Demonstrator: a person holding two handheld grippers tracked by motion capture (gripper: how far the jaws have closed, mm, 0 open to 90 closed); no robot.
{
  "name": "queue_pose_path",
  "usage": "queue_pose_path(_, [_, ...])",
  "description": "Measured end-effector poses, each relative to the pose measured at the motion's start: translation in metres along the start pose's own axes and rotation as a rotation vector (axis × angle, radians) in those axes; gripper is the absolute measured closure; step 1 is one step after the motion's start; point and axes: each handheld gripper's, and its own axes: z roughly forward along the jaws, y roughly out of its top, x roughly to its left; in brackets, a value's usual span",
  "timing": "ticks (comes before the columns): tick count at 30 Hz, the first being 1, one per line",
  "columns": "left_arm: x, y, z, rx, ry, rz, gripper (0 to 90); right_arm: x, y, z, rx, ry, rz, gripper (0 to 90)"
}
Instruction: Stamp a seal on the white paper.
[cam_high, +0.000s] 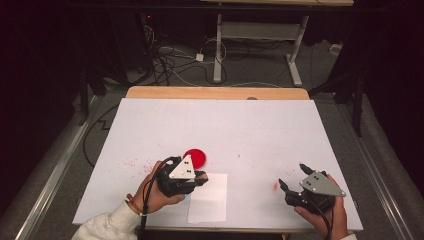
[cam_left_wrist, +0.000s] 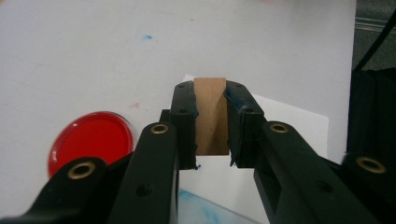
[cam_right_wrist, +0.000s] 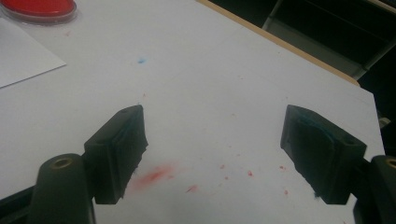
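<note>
Two grippers sit low over the white-covered table (cam_high: 215, 120) on my feed, one in each of the person's hands. From the high view, the left gripper (cam_high: 200, 178) is at about seven o'clock on the sheet, just beside a round red dish (cam_high: 197, 157) at its twelve o'clock and touching the upper left corner of a small white paper (cam_high: 209, 199) lying near the front edge. In the left gripper view I see its jaws clamped together on a small brown wooden block (cam_left_wrist: 211, 115), held upright between the pads, with the red dish at nine o'clock of the jaws and a blue smear on the paper below them. The right gripper (cam_high: 292, 178) is at roughly five o'clock on the table, well apart from the left one; in the right gripper view its jaws stand wide apart with nothing between them, hovering over a red smudge (cam_right_wrist: 154, 176) and scattered red specks. A small blue dot (cam_right_wrist: 142, 60) marks the sheet farther out, and the red dish sits at eleven o'clock in that view.
</note>
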Motion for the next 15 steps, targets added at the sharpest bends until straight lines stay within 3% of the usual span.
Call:
queue_pose_path(5, [-0.004,-0.004,0.011,0.042,-0.040,0.017,73.6,0.000,0.000,0.000,0.002,0.003,-0.003,22.6])
queue_pose_path(15, [-0.007,-0.011,0.033,0.109,-0.080,0.020,73.6,0.001,0.000,0.001,0.007,0.003,-0.002,22.7])
